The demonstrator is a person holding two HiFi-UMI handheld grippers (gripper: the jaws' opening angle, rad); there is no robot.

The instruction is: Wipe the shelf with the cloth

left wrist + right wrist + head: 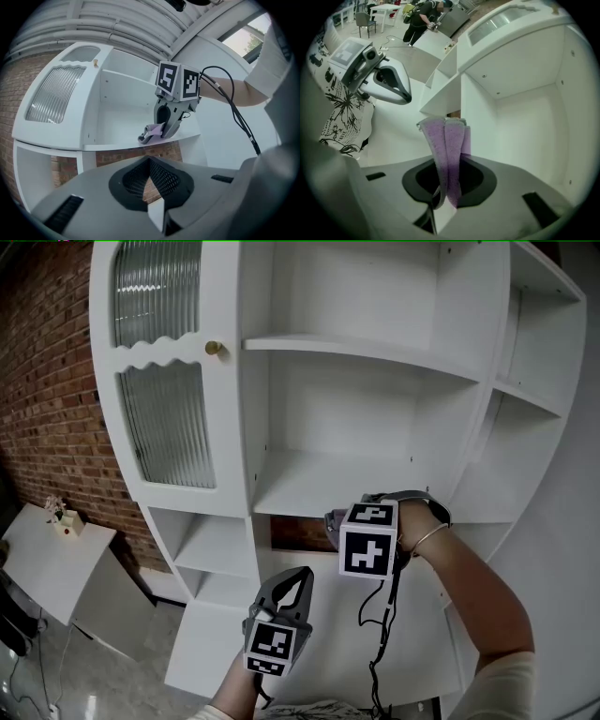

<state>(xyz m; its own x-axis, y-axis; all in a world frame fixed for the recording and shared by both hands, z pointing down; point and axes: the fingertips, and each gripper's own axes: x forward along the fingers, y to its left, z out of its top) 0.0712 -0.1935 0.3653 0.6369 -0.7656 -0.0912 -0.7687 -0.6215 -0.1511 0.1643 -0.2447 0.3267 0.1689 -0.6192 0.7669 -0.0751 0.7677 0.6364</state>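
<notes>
**At centre frame: cloth [149, 133] on the shelf [309, 486] lip**

Just below the middle of the head view, our right gripper [164, 127] pinches the purple cloth tight and sets its folds at the white shelf's front edge, ready for a sweep. Lower down, our left gripper [298, 576] hangs closed and empty, out of the way.

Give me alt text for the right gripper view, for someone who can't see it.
A folded purple cloth is clamped between the fingers of the right gripper, pointing toward an open compartment of a white shelf unit. The left gripper hangs at upper left, holding nothing.
</notes>
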